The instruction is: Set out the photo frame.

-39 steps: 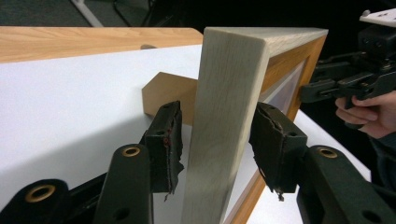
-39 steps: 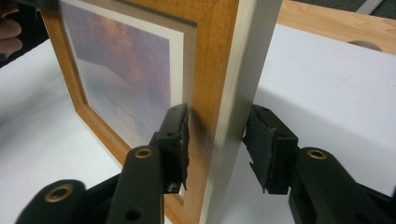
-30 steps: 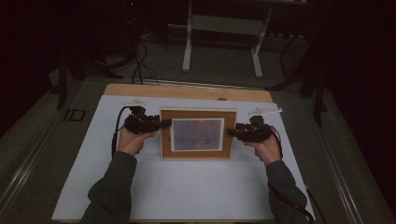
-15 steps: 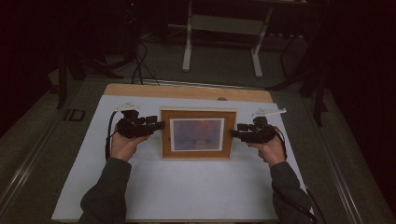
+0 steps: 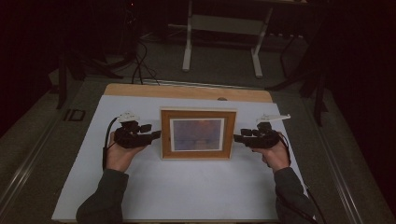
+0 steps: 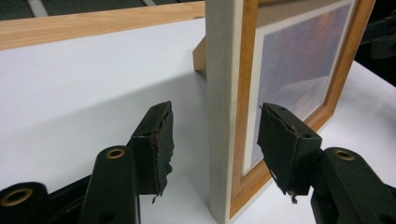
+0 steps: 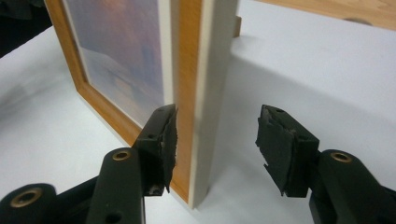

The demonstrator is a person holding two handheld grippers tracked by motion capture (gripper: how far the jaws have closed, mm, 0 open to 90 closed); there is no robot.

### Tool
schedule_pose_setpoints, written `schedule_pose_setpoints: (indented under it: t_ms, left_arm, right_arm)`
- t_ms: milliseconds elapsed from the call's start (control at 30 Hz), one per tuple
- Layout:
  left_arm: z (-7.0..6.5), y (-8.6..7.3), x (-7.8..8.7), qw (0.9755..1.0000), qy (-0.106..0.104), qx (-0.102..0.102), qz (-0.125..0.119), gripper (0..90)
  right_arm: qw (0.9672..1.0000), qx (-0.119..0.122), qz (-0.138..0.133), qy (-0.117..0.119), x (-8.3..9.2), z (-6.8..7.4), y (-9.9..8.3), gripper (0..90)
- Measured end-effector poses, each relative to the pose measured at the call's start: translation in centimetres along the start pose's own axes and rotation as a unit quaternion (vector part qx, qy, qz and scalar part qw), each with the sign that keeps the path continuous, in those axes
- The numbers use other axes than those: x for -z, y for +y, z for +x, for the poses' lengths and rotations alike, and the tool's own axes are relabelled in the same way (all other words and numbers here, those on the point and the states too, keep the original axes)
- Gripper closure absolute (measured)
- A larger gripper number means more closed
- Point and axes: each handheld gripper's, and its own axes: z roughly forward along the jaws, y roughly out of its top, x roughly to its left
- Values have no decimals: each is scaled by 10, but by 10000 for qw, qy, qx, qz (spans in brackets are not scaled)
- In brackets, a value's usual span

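Left gripper: jaws spread, just been opening, straddling the left edge of the picture frame; pads clear of the wood on both sides, gaps visible in the left gripper view. The frame stands upright on the white sheet, between the two grippers. Its top is cut off in both gripper views, its back is hidden in the high view, and a small prop piece peeks out behind it in the left gripper view; the picture itself is too dim to read. Right gripper: jaws also spread around the frame's right edge; in the right gripper view one pad sits just beside the frame's front, contact uncertain, and the other is well apart behind it. Open sheet outward of each gripper and toward the person. Count: one frame, two grippers, two hands.
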Motion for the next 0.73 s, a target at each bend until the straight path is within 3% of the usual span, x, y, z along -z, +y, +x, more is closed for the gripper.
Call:
schedule_pose_setpoints:
  t_ms: [233, 300, 333, 367, 467, 567, 600, 633, 667, 700, 733]
  left_arm:
    - [-5, -17, 6, 9994, 329, -77, -10, 449]
    - [-5, -23, 8, 9989, 454, -125, 27, 445]
    - [-4, -28, 9, 9978, 635, -178, 94, 440]
    - [-4, -28, 9, 9978, 635, -178, 94, 440]
    - [1, -39, 10, 9951, 951, -159, 235, 437]
    - [4, -43, 10, 9937, 1080, -109, 283, 432]
    - [4, -49, 8, 9912, 1256, -155, 387, 425]
    - [5, -52, 7, 9895, 1346, -203, 477, 420]
    - [5, -52, 7, 9895, 1346, -203, 477, 414]
    - [6, -58, 5, 9876, 1449, -203, 576, 414]
    - [7, -61, 5, 9867, 1503, -179, 601, 406]
  right_arm:
    - [9995, -280, -136, 22, 6, -7, -18, 477]
    - [9993, -334, -164, 25, 7, -8, -21, 477]
    - [9987, -441, -234, 39, 8, -10, -27, 478]
    - [9987, -441, -234, 39, 8, -10, -27, 478]
    - [9979, -594, -240, -97, 10, -12, -43, 479]
    - [9979, -598, -140, -209, 10, -13, -50, 478]
    - [9974, -562, -41, -454, 9, -14, -57, 478]
    - [9970, -597, -44, -484, 9, -15, -60, 478]
    - [9970, -597, -44, -484, 9, -15, -60, 478]
    - [9966, -637, -80, -508, 10, -16, -64, 477]
    - [9956, -669, -108, -643, 10, -19, -69, 470]
